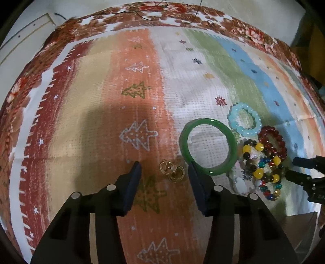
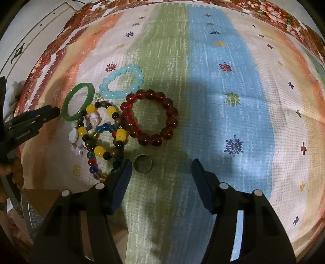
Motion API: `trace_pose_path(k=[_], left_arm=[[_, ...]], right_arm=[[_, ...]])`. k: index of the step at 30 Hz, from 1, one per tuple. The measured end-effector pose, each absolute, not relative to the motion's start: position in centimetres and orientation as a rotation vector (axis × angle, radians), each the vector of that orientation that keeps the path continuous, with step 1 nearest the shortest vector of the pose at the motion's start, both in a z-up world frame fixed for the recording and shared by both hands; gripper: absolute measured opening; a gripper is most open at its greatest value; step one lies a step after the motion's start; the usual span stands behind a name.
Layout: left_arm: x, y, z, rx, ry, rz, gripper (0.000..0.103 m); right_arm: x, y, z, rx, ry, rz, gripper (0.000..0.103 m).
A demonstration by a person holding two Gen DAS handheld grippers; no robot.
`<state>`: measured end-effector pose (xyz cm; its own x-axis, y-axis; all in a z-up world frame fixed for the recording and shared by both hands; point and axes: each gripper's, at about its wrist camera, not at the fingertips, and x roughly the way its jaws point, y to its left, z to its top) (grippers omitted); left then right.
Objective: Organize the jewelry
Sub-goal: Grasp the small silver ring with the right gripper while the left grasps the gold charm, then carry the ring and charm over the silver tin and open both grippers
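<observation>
My left gripper [image 1: 165, 165] is open and empty, with a small cluster of gold rings [image 1: 172, 170] on the cloth between its fingertips. A green bangle [image 1: 209, 146] lies just right of it, its near rim behind my right finger. Beyond are a light blue bead bracelet [image 1: 244, 119], a dark red bead bracelet [image 1: 273, 142] and a heap of mixed bead bracelets [image 1: 262, 172]. My right gripper [image 2: 161, 165] is open and empty. A metal band ring [image 2: 143, 163] lies just inside its left finger. The red bracelet [image 2: 150, 117], blue bracelet [image 2: 121, 84], bangle [image 2: 78, 101] and mixed heap [image 2: 101, 138] lie ahead to the left.
A striped cloth with snowflake and tree prints [image 1: 142, 101] covers the table, over a floral cloth [image 1: 162, 14] at the far edge. The other gripper shows at the right edge of the left wrist view [image 1: 304, 172] and at the left edge of the right wrist view [image 2: 30, 119].
</observation>
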<state>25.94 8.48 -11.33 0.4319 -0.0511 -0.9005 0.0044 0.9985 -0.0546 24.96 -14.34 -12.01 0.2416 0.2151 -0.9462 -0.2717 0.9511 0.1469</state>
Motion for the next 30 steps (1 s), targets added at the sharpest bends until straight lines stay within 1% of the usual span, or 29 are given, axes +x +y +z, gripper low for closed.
trace_pose_path(k=[2, 3, 4, 6, 9, 11, 12, 13, 14, 15, 16, 23, 30], left_arm=[[26.2, 8.3, -11.6, -0.026, 1.124, -0.027, 0.046], [26.4, 8.2, -11.7, -0.013, 1.124, -0.024, 0.044], [26.5, 8.0, -11.8, 0.003, 1.126, -0.023, 0.04], [26.5, 7.7, -11.9, 0.025, 1.132, -0.018, 0.035], [26.4, 7.3, -12.0, 0.057, 1.137, -0.011, 0.032], [26.4, 7.1, -12.1, 0.069, 1.14, -0.022, 0.027], [26.4, 7.2, -12.2, 0.066, 1.142, -0.025, 0.022], [26.3, 7.2, -12.2, 0.064, 1.143, -0.024, 0.016], [26.4, 7.4, -12.2, 0.055, 1.143, -0.024, 0.016], [26.4, 7.6, -12.2, 0.045, 1.143, -0.028, 0.016], [26.4, 7.7, -12.2, 0.036, 1.142, -0.031, 0.016], [26.0, 7.6, -11.6, 0.016, 1.127, -0.036, 0.016], [24.6, 7.5, -9.6, -0.015, 1.091, -0.058, 0.016]], right_arm=[[25.0, -14.2, -12.1, -0.056, 1.286, 0.329, 0.061], [24.9, -14.2, -12.1, -0.058, 1.286, 0.326, 0.06], [25.0, -14.1, -12.1, -0.058, 1.285, 0.324, 0.056], [24.9, -14.1, -12.1, -0.06, 1.284, 0.322, 0.051], [25.1, -13.9, -12.2, -0.065, 1.291, 0.324, 0.046], [25.0, -13.9, -12.3, -0.077, 1.292, 0.314, 0.039], [25.0, -13.9, -12.4, -0.078, 1.295, 0.312, 0.033], [25.0, -14.0, -12.4, -0.078, 1.298, 0.312, 0.031], [25.0, -14.0, -12.5, -0.078, 1.299, 0.311, 0.029], [25.0, -14.1, -12.5, -0.077, 1.301, 0.312, 0.023], [25.1, -14.1, -12.5, -0.07, 1.303, 0.317, 0.021], [25.0, -14.1, -12.2, -0.049, 1.305, 0.347, 0.021], [24.4, -13.7, -10.5, -0.043, 1.277, 0.375, 0.021]])
